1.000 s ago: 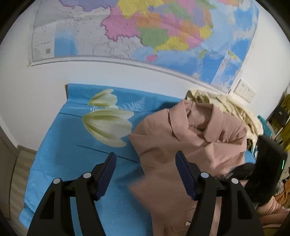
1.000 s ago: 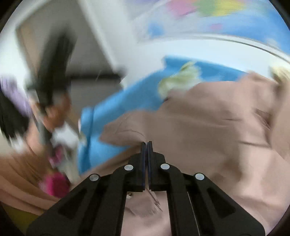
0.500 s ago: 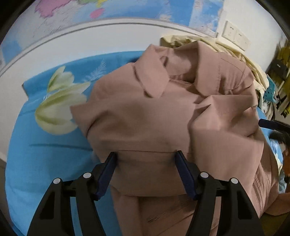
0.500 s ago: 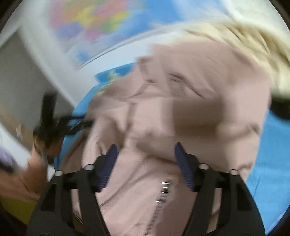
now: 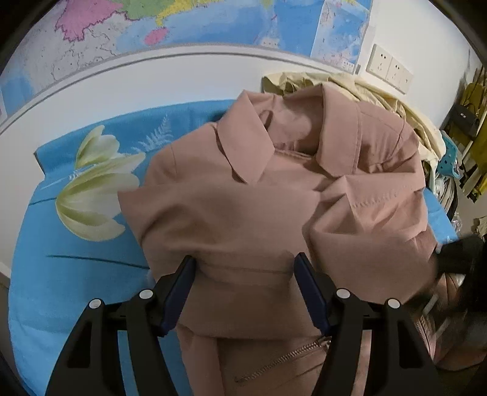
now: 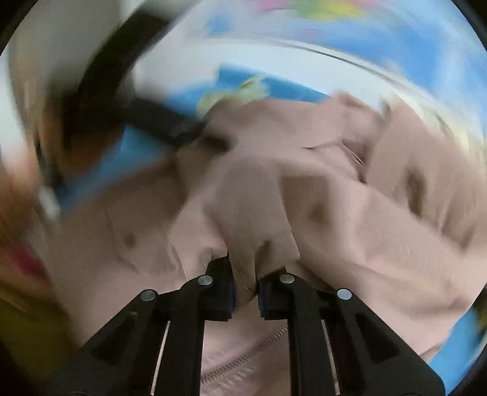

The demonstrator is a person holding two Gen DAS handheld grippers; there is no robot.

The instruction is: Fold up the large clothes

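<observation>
Blue bedding printed with a large pale tulip [image 5: 91,195] covers the surface under both of your grippers, and a dusty-pink collared jacket with a metal zipper [image 5: 274,219] lies bunched across its middle and right side. No containers show in either view.

Nearest you in the left wrist view, your left gripper [image 5: 245,292] points steeply down at the jacket with its blue-padded fingers [image 5: 176,292] standing wide apart. A folded band of the pink cloth fills the space between them; whether the pads actually press on it you cannot tell from this angle. The zipper runs just below the right-hand finger.

In the right wrist view, which is heavily blurred, your right gripper [image 6: 246,289] also tilts down, and its jaws are closing on a pinched ridge of the same pink fabric, which stands up between the pads and already touches both.

Farther off, the jacket's collar opens toward the wall, with a crumpled cream-yellow garment [image 5: 380,94] heaped behind it. Beyond that, a colourful wall map [image 5: 213,24] hangs on the white wall, and white wall sockets [image 5: 389,73] sit to its right.
</observation>
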